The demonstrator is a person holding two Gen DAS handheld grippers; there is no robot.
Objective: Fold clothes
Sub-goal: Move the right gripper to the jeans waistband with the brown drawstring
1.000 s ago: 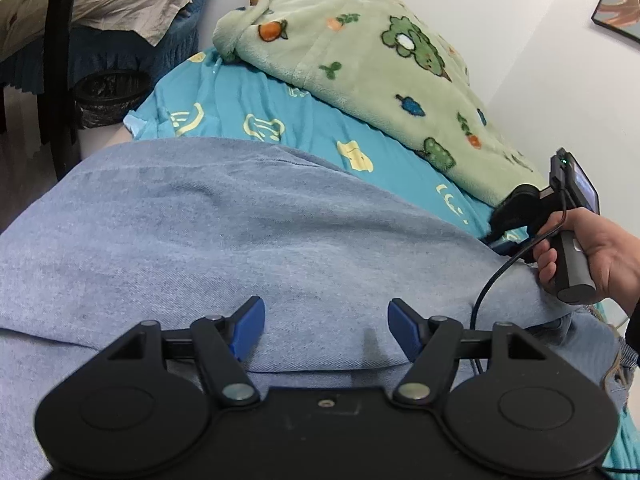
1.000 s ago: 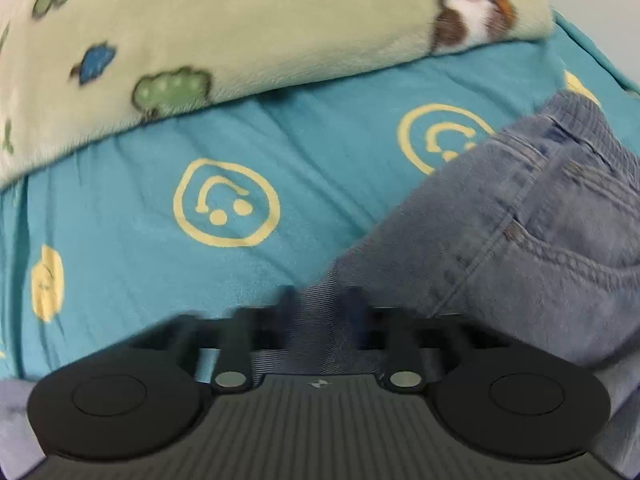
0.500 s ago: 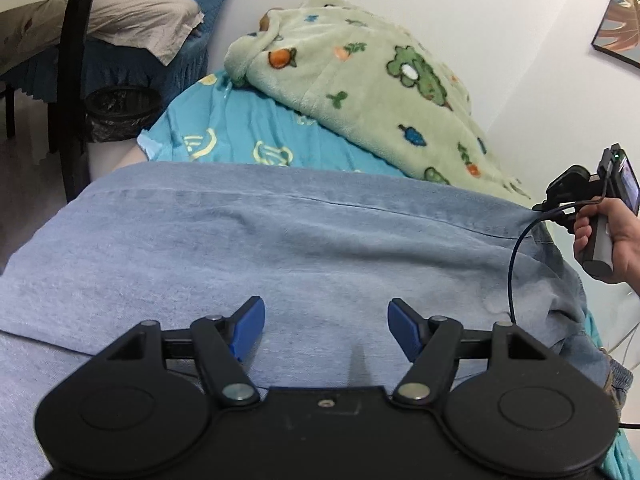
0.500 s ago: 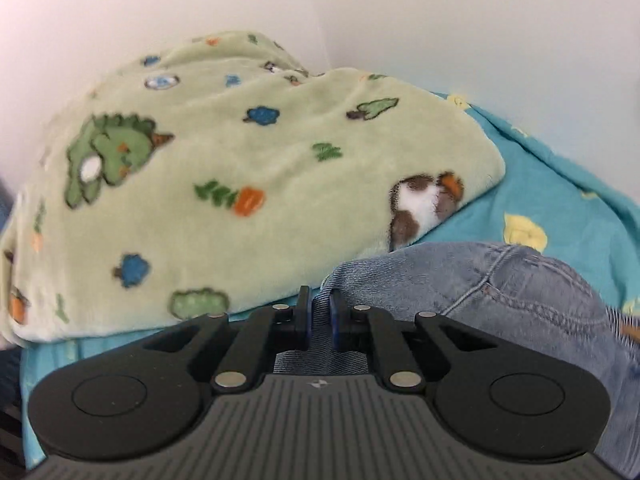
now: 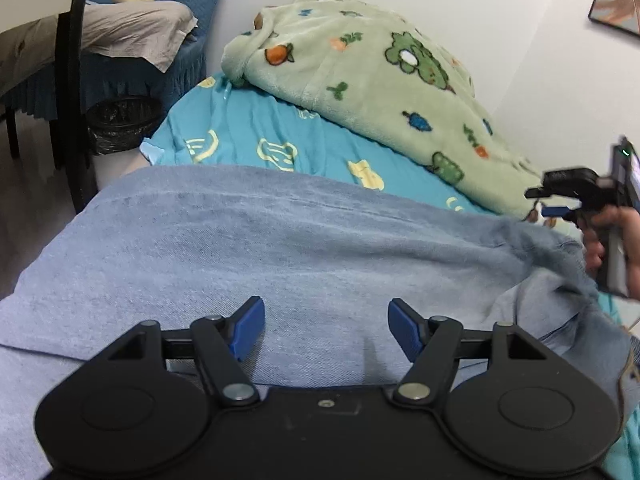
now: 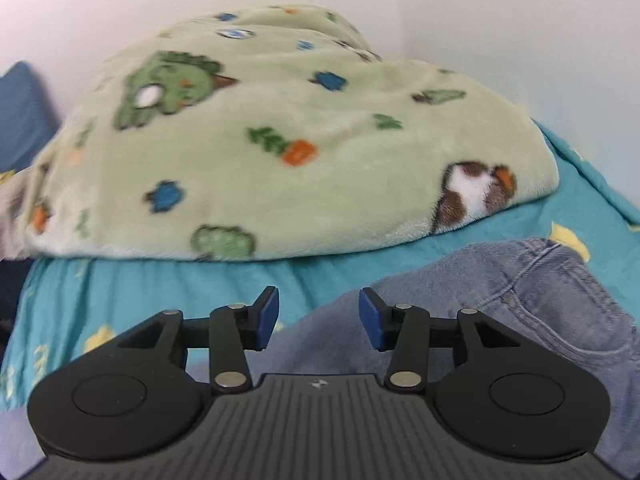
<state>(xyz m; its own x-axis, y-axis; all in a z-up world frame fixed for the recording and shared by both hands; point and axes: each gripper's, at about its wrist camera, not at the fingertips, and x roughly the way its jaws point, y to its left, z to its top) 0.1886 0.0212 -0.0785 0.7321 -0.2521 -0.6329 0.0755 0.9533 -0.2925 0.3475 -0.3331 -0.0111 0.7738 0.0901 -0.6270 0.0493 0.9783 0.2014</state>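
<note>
Now both claws agape w/ soft denim jeans (image 5: 304,248) under.

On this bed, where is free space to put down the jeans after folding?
A bare strip of teal sheet lies between the jeans and the green fleece blanket, widest toward the bed's near-left corner. Against the wall the blanket crowds everything. Both the left gripper and right gripper hover open above denim.

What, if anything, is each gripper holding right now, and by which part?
Nothing: the left gripper and right gripper are both open above the jeans.
</note>
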